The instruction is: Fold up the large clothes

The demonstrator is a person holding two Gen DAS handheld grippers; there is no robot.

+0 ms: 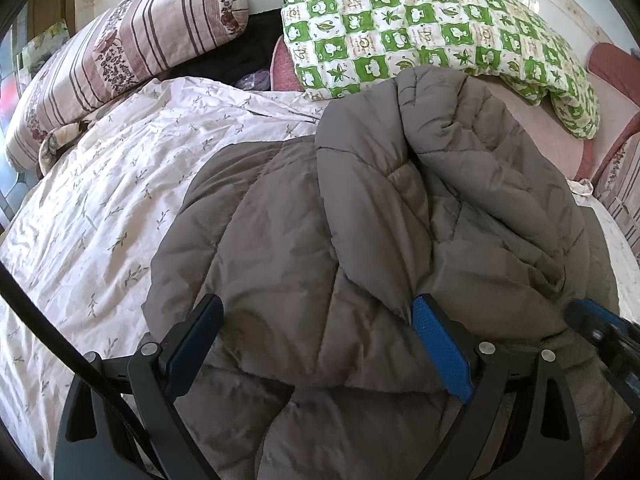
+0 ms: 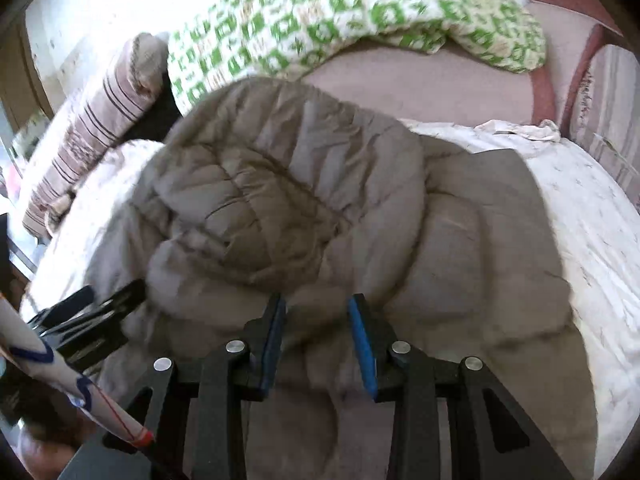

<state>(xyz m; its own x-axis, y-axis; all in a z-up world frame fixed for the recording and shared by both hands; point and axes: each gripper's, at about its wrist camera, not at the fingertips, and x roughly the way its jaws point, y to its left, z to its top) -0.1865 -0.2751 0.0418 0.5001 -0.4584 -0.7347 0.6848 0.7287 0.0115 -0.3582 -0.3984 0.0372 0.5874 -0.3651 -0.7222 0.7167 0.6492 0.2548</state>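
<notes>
The left gripper's point(image 1: 318, 308) fingers stand wide over a grey quilted coat point(image 1: 360, 220) on the bed point(image 1: 100, 200). The right gripper's point(image 2: 316, 308) fingers pinch a narrow fold of it. Best carry that fold across evenly, keeping layers flat.

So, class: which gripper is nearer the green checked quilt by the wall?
Neither clearly. The left gripper and right gripper sit side by side at the grey padded jacket's near edge, the green checked quilt beyond it.

Jacket point(image 1: 360, 220) on bedsheet point(image 1: 100, 200), pillows point(image 1: 420, 28) behind it
</notes>
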